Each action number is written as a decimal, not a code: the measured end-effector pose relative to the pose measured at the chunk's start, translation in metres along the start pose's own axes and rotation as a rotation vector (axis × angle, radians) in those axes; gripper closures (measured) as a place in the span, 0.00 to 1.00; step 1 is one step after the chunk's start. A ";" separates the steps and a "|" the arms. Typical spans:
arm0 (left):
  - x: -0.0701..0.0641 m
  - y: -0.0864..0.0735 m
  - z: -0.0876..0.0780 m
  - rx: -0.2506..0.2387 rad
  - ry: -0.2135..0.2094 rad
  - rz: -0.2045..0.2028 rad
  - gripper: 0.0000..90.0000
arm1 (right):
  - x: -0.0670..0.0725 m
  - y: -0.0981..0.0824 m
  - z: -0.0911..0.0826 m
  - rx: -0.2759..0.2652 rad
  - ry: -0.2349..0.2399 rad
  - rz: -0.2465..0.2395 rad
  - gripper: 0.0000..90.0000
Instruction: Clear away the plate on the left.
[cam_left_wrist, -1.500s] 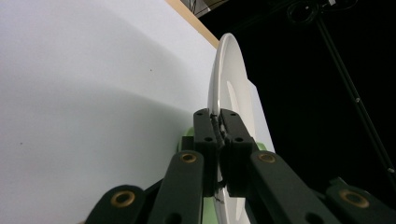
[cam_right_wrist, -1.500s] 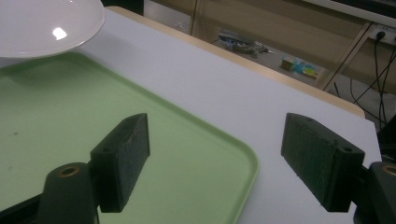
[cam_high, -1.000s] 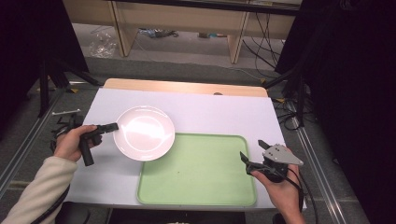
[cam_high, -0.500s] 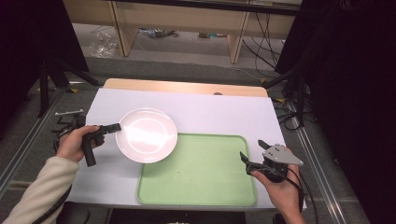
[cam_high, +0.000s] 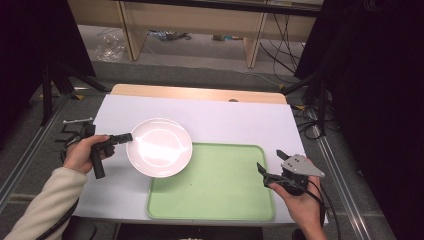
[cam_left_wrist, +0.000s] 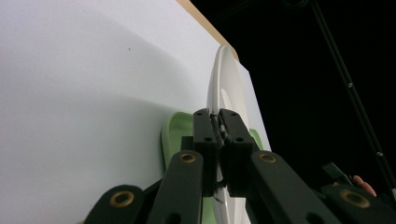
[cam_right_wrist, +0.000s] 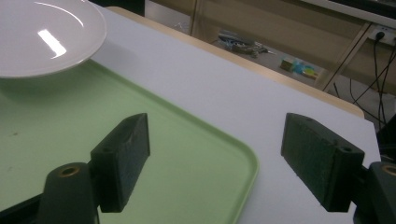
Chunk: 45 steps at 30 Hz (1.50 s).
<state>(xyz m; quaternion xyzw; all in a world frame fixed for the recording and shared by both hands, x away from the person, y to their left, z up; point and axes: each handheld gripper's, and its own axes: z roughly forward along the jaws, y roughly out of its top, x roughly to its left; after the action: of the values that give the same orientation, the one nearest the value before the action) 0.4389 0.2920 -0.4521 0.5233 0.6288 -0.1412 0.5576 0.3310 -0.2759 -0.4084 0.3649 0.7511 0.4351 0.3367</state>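
Observation:
A white round plate (cam_high: 160, 147) hangs just above the table, its right part over the left corner of the green tray (cam_high: 225, 187). My left gripper (cam_high: 128, 136) is shut on the plate's left rim. In the left gripper view the plate (cam_left_wrist: 219, 84) stands edge-on between the closed jaws of the left gripper (cam_left_wrist: 217, 116), with the tray (cam_left_wrist: 175, 133) behind. My right gripper (cam_high: 270, 164) stands open at the tray's right edge, held by a hand. In the right gripper view the right gripper (cam_right_wrist: 215, 140) has nothing between its jaws; the tray (cam_right_wrist: 93, 135) and the plate (cam_right_wrist: 42, 37) lie beyond.
A white sheet (cam_high: 235, 125) covers the table, with a wooden edge (cam_high: 200, 93) at the back. Black stands and cables (cam_high: 310, 107) are on the floor to the right. A metal frame (cam_high: 70, 125) sits off the table's left side.
The left gripper has carried the plate to the right and slightly toward me, so it now overlaps the tray's corner. The right gripper has stayed where it was.

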 end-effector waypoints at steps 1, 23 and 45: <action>0.000 0.000 0.000 0.004 -0.003 0.000 0.95 | 0.000 0.000 0.000 -0.004 0.002 0.001 0.27; -0.007 -0.005 0.013 0.042 -0.014 0.008 0.95 | 0.000 0.000 0.000 -0.009 -0.004 0.000 0.27; -0.013 -0.010 0.025 0.079 -0.015 0.020 0.95 | 0.001 0.000 -0.001 -0.001 0.001 0.013 0.27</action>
<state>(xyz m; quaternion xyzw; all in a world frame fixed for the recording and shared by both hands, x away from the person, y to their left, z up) 0.4420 0.2624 -0.4538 0.5501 0.6131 -0.1643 0.5427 0.3299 -0.2755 -0.4078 0.3692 0.7486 0.4379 0.3339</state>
